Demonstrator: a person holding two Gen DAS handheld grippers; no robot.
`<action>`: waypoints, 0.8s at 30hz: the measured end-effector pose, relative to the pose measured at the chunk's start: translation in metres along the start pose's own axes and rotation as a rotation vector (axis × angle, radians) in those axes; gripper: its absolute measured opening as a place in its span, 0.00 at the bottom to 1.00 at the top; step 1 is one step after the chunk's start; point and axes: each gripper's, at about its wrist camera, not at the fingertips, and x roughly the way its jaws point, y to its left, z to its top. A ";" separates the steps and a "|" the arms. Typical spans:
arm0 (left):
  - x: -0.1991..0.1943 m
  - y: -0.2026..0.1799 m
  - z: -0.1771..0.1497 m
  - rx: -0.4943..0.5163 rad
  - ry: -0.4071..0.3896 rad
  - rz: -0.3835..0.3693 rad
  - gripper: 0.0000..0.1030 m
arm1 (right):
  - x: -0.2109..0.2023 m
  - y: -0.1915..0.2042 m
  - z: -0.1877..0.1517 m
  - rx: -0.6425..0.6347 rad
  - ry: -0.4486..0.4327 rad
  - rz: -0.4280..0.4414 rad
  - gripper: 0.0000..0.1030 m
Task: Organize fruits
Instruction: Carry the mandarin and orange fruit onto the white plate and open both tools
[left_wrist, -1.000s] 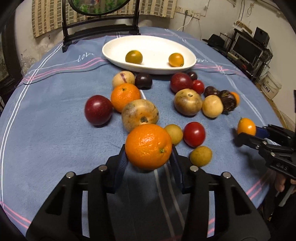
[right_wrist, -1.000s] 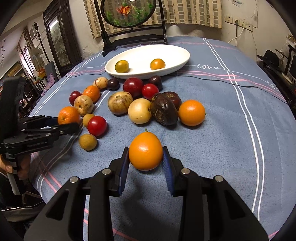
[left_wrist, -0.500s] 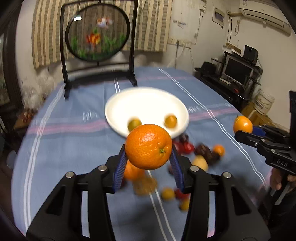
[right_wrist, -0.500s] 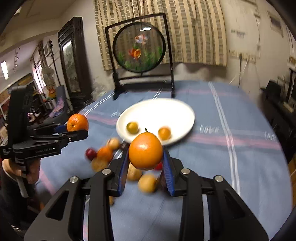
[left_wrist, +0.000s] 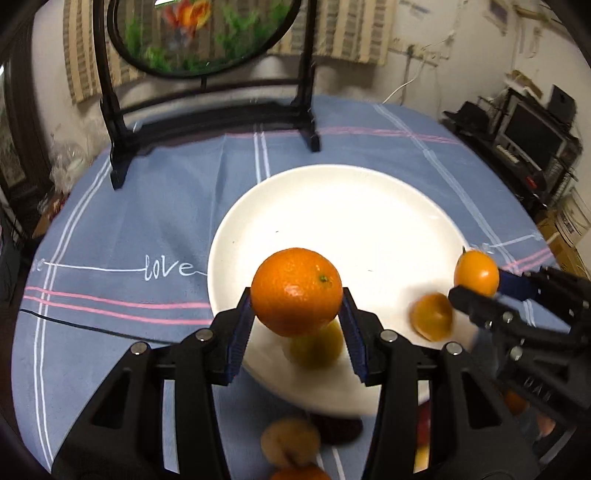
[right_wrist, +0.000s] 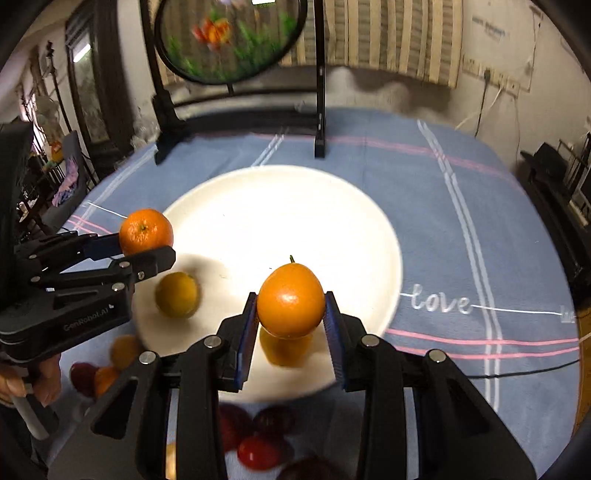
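Broadly, the sorting looks only just begun. The round bench under its blue cloth with pink and white stripes (left_wrist: 155, 221) carries the large white oval plate (left_wrist: 332, 221), which is still mostly bare: only two small fruits lie on it near its front edge, a yellowish one (right_wrist: 176, 294) and an orange one (left_wrist: 431, 316).

Both pairs of tongs hang above the front part of the plate, each with a load. The left tongs (left_wrist: 295, 295), seen from the side in the right wrist view (right_wrist: 147, 251), are closed partway, blue pads pressed on either side of a round pitted orange mandarin (left_wrist: 296, 291). The right tongs (right_wrist: 291, 306) are likewise closed on a smoother, slightly pointed orange fruit with a short green stem (right_wrist: 291, 294); they show side-on in the left wrist view (left_wrist: 476, 288). Neither fruit touches the plate yet, so both still have to be lowered and let go.

Much remains. On the cloth just in front of the plate, blurred, lie several loose fruits: dark red ones (right_wrist: 273, 421), a bright red one (right_wrist: 258, 452), a tan one (left_wrist: 290, 445) and small orange ones (right_wrist: 123, 350). By the look of it these are still to be gathered.
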 end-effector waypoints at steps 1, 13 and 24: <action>0.006 0.001 0.001 -0.004 0.012 0.001 0.45 | 0.006 0.000 0.002 0.006 0.009 0.000 0.34; -0.002 0.012 0.003 -0.083 -0.023 0.008 0.83 | 0.022 -0.002 0.000 0.031 0.060 0.003 0.38; -0.092 0.009 -0.060 -0.008 -0.154 -0.014 0.93 | -0.093 -0.017 -0.078 0.096 -0.131 0.082 0.63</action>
